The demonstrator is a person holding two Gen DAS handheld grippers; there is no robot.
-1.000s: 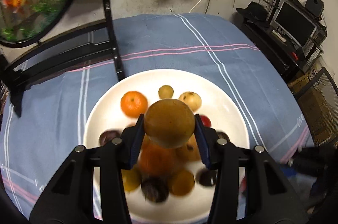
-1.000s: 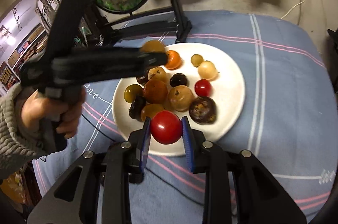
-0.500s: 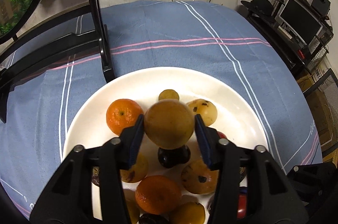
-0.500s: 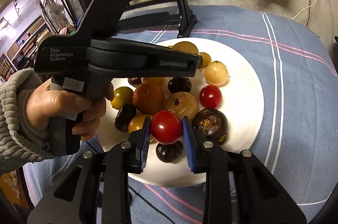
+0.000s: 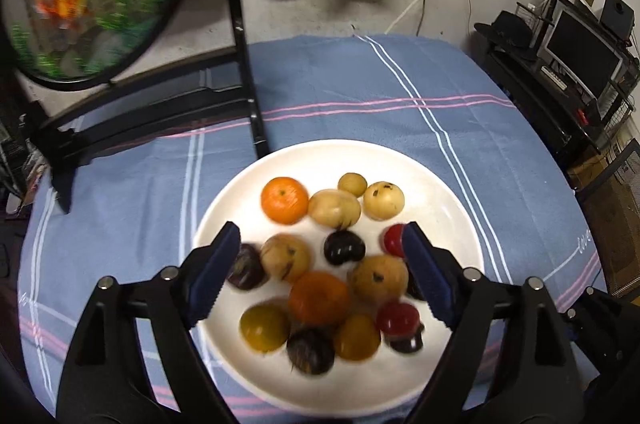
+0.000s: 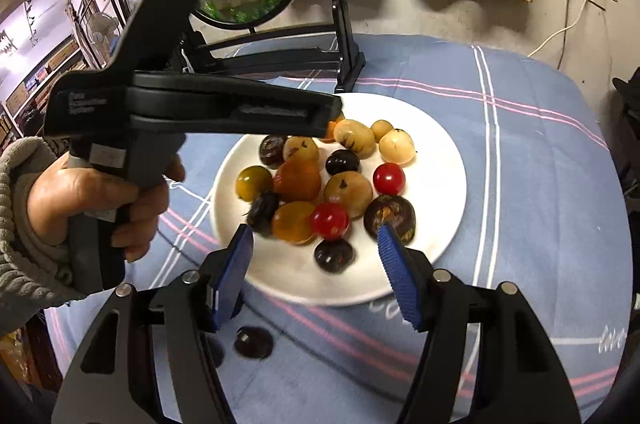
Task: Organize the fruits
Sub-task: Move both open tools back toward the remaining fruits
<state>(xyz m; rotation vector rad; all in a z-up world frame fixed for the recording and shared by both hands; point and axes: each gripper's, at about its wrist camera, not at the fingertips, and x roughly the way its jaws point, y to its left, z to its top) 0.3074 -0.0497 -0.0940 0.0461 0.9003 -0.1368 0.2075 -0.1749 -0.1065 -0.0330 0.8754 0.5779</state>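
right gripper (image 6: 316,274): the jaws had just been opening and were seen spread, with nothing pressed between the pads; the red cherry tomato (image 6: 330,220) lay on the plate just ahead of the gap.
stray dark fruit (image 6: 253,342): seen off the plate, on the blue cloth of the worktop (image 6: 540,144), below and slightly left of the right jaws; judged nearest to the right hand, so the next pick was thought to turn on a drop down and back.
left gripper (image 5: 320,272): the jaws had just been opening and were seen wide, nothing held; the tan round fruit (image 5: 335,208) rested beyond them, beside the orange mandarin (image 5: 285,199).
white plate (image 5: 440,184): the fruits were gathered on it, under both grippers.
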